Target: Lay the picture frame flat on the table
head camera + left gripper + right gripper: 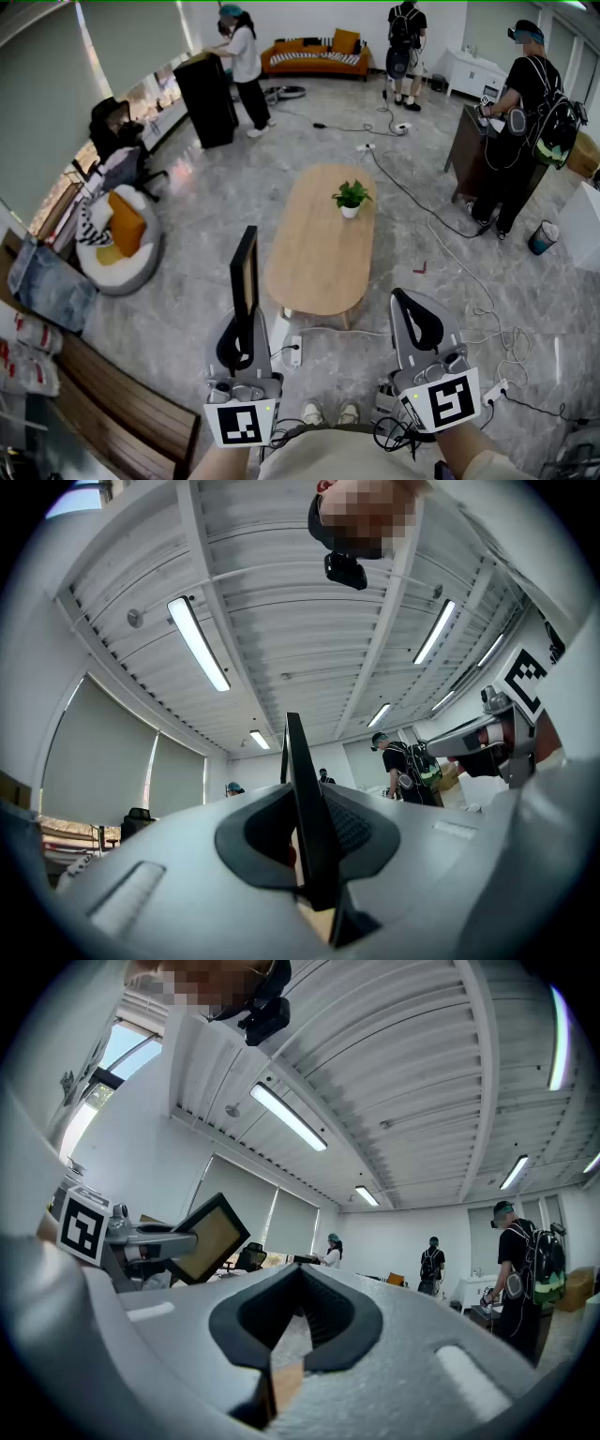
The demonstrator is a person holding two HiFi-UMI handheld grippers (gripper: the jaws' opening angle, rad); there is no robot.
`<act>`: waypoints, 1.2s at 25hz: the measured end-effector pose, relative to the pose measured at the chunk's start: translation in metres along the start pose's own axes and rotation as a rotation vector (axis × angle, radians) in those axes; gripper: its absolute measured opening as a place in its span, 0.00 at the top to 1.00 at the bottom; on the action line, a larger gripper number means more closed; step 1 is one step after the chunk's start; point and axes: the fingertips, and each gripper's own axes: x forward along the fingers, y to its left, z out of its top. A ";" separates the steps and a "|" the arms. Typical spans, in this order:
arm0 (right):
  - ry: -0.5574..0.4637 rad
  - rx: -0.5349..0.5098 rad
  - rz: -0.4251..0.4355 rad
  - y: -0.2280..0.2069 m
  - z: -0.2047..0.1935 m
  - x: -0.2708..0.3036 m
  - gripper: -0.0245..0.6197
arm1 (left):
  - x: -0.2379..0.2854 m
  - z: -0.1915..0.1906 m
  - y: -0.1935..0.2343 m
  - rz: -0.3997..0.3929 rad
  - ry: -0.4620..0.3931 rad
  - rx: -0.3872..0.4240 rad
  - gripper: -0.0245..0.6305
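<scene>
Picture frame (246, 272) carrying is your step: the oval table (314, 267) lies ahead, so next you reach over its bare near end and tip the frame flat. Thin, black-rimmed and tan-faced, it stands upright in the air, pinched by your left gripper's (244, 323) jaws; your right gripper's (412, 323) jaws meet, empty.

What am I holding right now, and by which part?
The left gripper is clamped on the picture frame at its lower edge, and the frame rises upright above the jaws. The right gripper is shut and holds nothing.
</scene>
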 end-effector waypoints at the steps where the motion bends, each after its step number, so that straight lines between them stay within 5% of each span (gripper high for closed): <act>1: -0.004 0.002 0.003 0.000 0.000 0.000 0.96 | 0.000 -0.001 -0.001 -0.001 0.001 0.003 0.86; 30: 0.005 0.023 0.075 -0.048 -0.037 -0.020 0.96 | 0.015 -0.003 -0.055 0.058 0.016 0.027 0.86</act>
